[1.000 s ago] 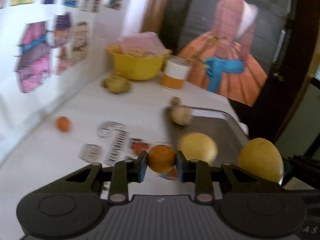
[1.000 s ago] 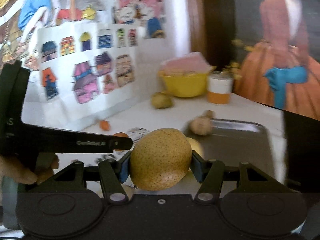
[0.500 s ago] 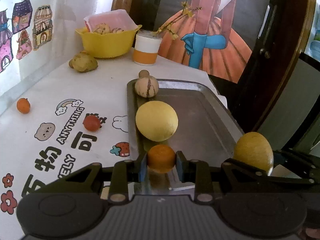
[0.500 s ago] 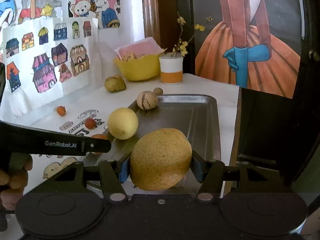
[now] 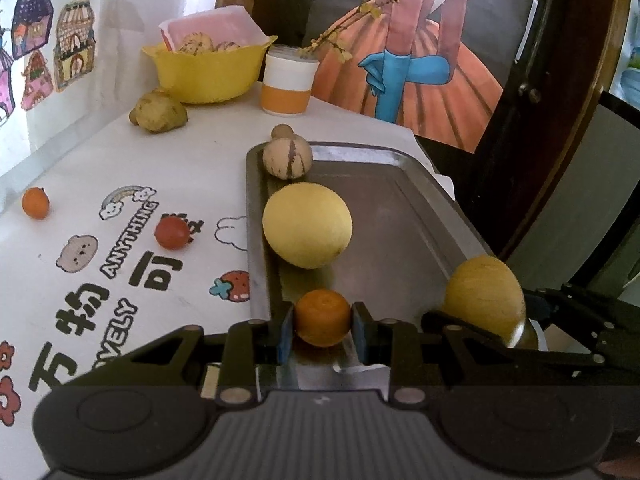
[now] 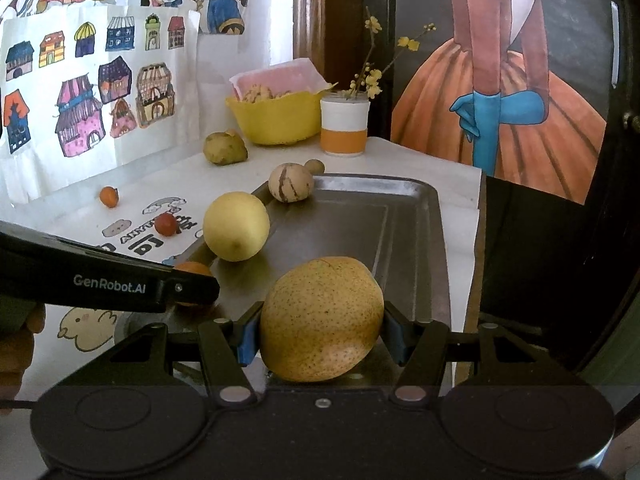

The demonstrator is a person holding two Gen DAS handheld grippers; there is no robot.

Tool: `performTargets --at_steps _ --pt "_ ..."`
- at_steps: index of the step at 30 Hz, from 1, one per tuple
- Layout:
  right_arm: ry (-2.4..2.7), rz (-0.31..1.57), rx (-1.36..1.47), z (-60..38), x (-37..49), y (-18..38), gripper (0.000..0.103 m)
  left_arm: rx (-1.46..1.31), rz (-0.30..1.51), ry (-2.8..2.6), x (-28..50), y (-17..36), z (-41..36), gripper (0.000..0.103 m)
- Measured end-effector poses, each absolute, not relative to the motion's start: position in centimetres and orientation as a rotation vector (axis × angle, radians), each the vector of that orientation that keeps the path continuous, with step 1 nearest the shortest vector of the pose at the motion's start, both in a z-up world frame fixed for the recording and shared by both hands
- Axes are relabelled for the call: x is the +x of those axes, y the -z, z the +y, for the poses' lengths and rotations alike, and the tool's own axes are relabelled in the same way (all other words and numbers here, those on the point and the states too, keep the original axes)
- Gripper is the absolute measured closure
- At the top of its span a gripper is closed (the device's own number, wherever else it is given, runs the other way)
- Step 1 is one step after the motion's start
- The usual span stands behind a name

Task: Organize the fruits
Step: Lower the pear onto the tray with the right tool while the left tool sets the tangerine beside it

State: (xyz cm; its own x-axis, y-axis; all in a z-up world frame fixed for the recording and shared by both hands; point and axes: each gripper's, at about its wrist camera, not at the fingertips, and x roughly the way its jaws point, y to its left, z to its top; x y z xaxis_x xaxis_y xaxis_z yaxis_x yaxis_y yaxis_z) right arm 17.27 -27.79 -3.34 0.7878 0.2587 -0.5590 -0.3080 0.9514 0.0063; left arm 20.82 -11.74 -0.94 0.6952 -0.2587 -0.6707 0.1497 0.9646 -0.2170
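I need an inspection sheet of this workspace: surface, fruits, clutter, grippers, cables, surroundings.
Surface: white table with a printed mat; metal tray on it.
Job's things: yellow fruit and striped fruit in the tray; orange and pear held over it.
Clutter: bowl, cup, small fruits on the mat.
Grippers: left gripper grips the orange; right gripper grips the pear.
Cables: nothing seen.
Surroundings: drawings on the wall.

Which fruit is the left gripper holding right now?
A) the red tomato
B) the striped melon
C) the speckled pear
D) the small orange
D: the small orange sits clamped in the left gripper over the near end of the metal tray; the speckled pear is in the right gripper.
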Motion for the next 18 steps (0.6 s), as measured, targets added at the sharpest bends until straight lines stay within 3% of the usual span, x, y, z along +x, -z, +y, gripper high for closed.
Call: performTargets --at_steps 14,18 --pt "-0.305 0.594 -0.093 -27.66 17.25 3.75 0.041 -0.169 0.781 0.233 20.78 1.13 -11.68 0.068" --pt "-0.304 0.560 -0.093 -27.76 16.71 3.32 0.027 -0.194 0.785 0.243 20.57 0.84 -11.47 0.057"
